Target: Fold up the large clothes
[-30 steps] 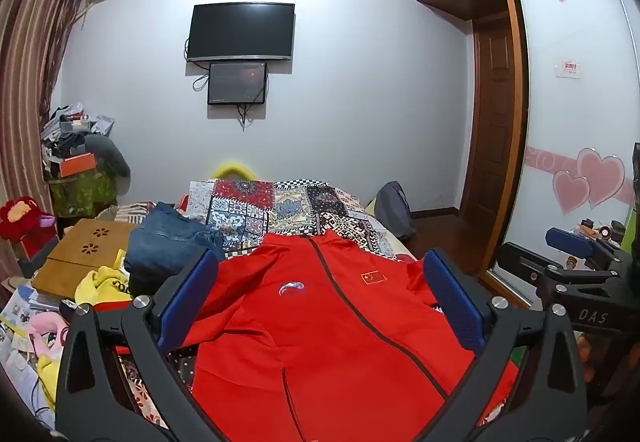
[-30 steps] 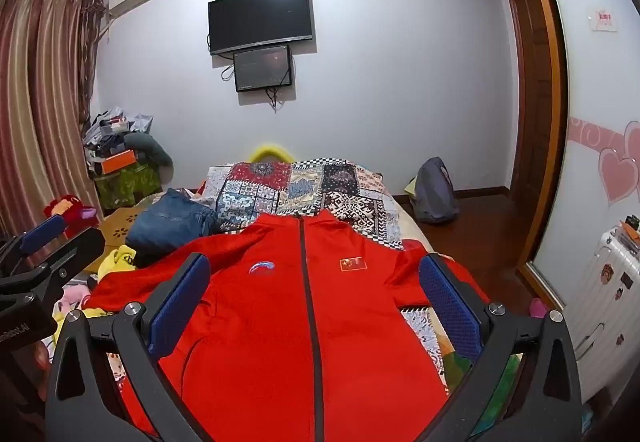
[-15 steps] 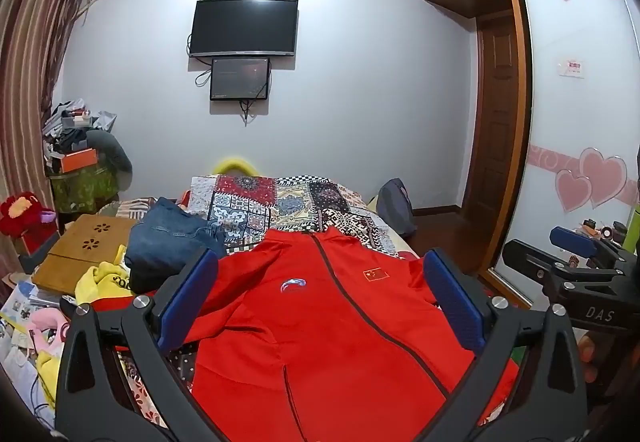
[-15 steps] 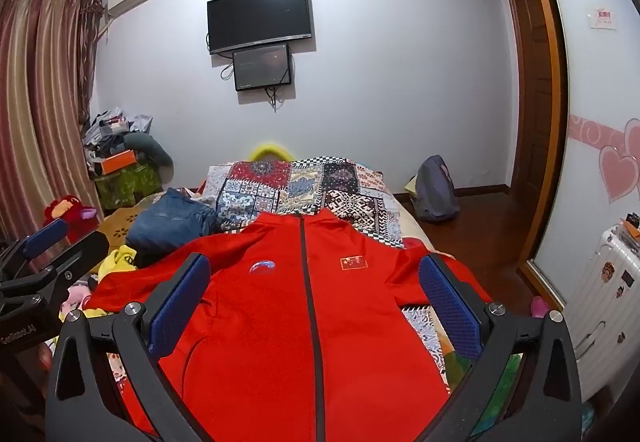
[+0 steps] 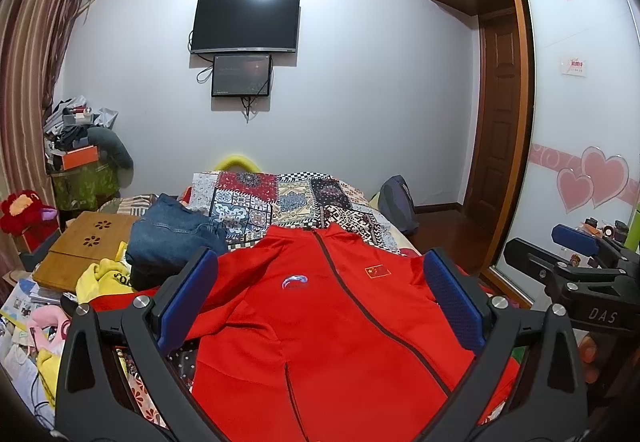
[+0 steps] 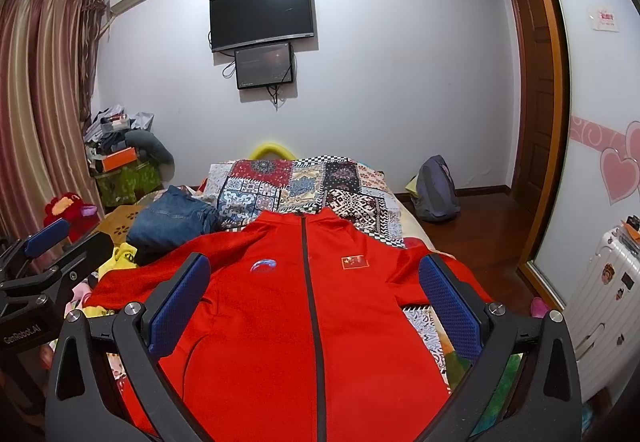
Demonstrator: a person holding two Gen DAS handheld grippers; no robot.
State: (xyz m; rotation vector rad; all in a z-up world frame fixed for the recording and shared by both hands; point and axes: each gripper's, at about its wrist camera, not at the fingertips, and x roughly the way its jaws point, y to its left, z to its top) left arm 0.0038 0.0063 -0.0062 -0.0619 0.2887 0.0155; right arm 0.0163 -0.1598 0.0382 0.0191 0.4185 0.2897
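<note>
A red zip jacket lies front up and spread flat on the bed, collar at the far end; it also shows in the right wrist view. My left gripper is open and empty, held above the jacket's lower part. My right gripper is open and empty, held above the jacket near its zip. The right gripper shows at the right edge of the left wrist view. The left gripper shows at the left edge of the right wrist view.
A patchwork bedspread covers the bed. Folded blue jeans lie left of the jacket, with yellow cloth and a wooden lap tray beside them. A grey backpack stands on the floor. A white suitcase stands at right.
Both grippers have shifted slightly over the jacket and the views tilted a little. Both stay open. The jacket has not moved.
</note>
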